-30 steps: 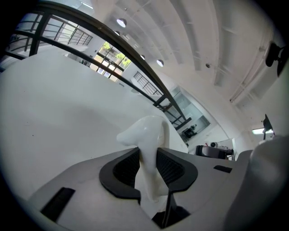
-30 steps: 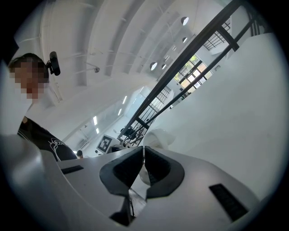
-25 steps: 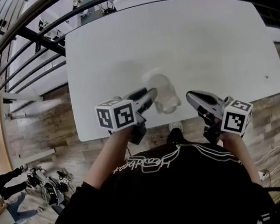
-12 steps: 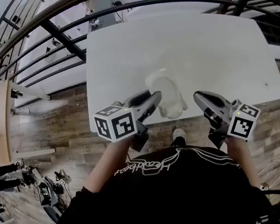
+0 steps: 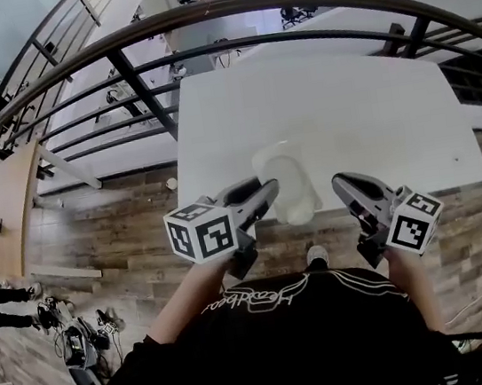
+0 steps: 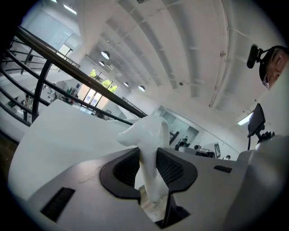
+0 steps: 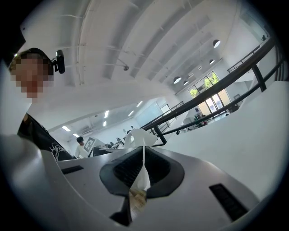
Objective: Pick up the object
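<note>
A glossy white, curved object (image 5: 286, 180) hangs at the near edge of the white table (image 5: 371, 105), its lower end past the edge. My left gripper (image 5: 267, 189) is shut on it from the left. In the left gripper view the black pads (image 6: 128, 169) press on both sides of the object's (image 6: 151, 131) narrow stem, and its rounded top rises above the jaws. My right gripper (image 5: 338, 183) is to the right of the object, apart from it and shut with nothing held. In the right gripper view (image 7: 141, 169) the object's white top (image 7: 135, 136) shows beyond the jaws.
A black railing (image 5: 196, 14) curves behind the table's far side. Wooden floor (image 5: 123, 241) lies to the left and below the table's near edge. The person's black shirt (image 5: 298, 331) fills the bottom of the head view.
The head view has tilted up, showing more railing. The object in the left gripper now reaches past the table's near edge. Both grippers keep their places beside it.
</note>
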Available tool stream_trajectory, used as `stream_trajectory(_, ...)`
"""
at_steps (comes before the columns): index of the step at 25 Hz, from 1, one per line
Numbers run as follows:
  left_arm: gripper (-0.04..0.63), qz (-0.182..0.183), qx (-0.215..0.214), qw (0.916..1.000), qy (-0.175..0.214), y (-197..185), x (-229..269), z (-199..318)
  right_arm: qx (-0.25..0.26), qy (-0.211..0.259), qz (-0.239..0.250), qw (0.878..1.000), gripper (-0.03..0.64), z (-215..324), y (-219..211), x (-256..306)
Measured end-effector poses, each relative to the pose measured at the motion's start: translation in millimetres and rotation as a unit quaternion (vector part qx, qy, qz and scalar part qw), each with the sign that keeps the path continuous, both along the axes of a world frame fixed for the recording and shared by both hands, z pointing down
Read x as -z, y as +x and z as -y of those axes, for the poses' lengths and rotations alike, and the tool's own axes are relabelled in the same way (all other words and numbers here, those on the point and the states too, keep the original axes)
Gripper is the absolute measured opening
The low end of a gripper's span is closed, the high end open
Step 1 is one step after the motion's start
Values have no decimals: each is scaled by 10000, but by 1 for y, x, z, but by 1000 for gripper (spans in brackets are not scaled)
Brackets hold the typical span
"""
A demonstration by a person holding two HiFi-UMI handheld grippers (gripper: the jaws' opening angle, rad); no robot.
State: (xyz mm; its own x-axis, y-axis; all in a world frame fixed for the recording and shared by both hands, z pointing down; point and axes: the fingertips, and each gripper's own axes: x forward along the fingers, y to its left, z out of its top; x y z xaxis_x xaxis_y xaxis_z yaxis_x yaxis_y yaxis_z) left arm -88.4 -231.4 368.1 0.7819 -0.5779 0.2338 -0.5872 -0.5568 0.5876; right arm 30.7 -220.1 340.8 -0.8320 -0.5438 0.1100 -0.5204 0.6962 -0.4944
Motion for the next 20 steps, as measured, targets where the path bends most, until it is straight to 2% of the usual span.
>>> stream_trajectory(10, 121, 91, 197, 9997, 148, -38, 13, -33, 9, 44, -182, 9998, 21, -24, -36, -1)
stream_trajectory(20, 121, 244, 373, 9989, 112, -44, 13, -40, 214, 31, -147, 9997, 20, -25, -42, -7)
